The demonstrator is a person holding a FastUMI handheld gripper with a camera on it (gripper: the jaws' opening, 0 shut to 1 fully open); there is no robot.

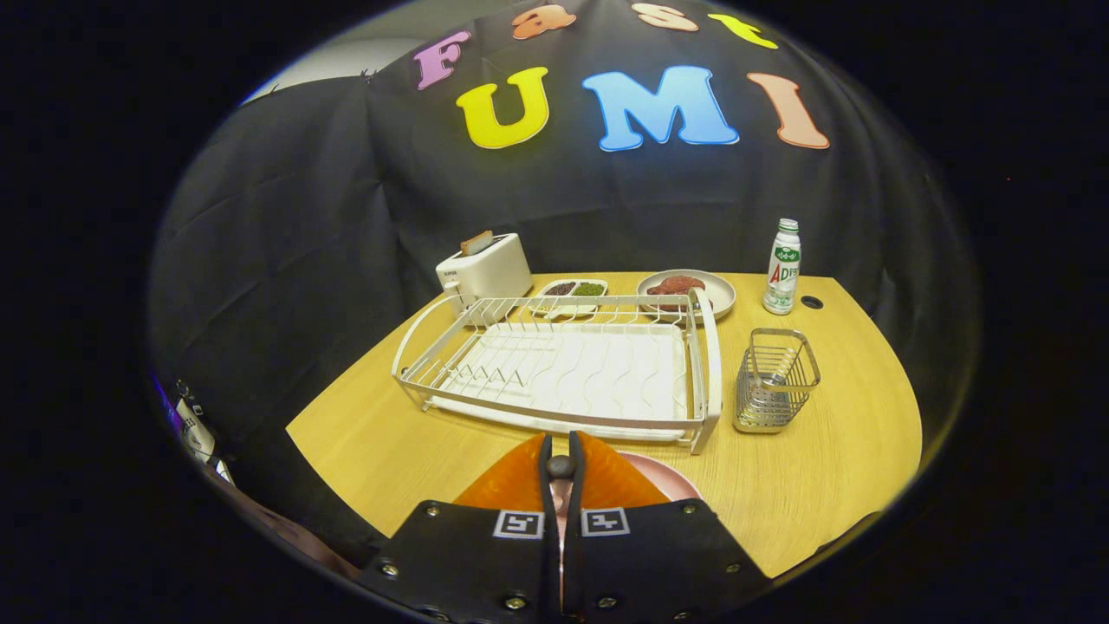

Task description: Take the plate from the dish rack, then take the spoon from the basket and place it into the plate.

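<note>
My fingers (560, 472) are pressed together on the edge of the pink plate (667, 478), which lies flat on the table just in front of the white wire dish rack (563, 368), whose slots stand empty. Right of the rack stands the metal wire basket (774, 380), upright, with the spoon's bowl (774, 380) faintly visible inside.

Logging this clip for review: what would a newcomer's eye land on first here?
First, the gripper: its orange fingers are closed on a dark spoon handle, just above a pink plate on the wooden table. Just beyond them lies the white dish rack, with no dishes in it, and a wire basket stands at its right. Farther back stand a white toaster and a drink bottle.
</note>
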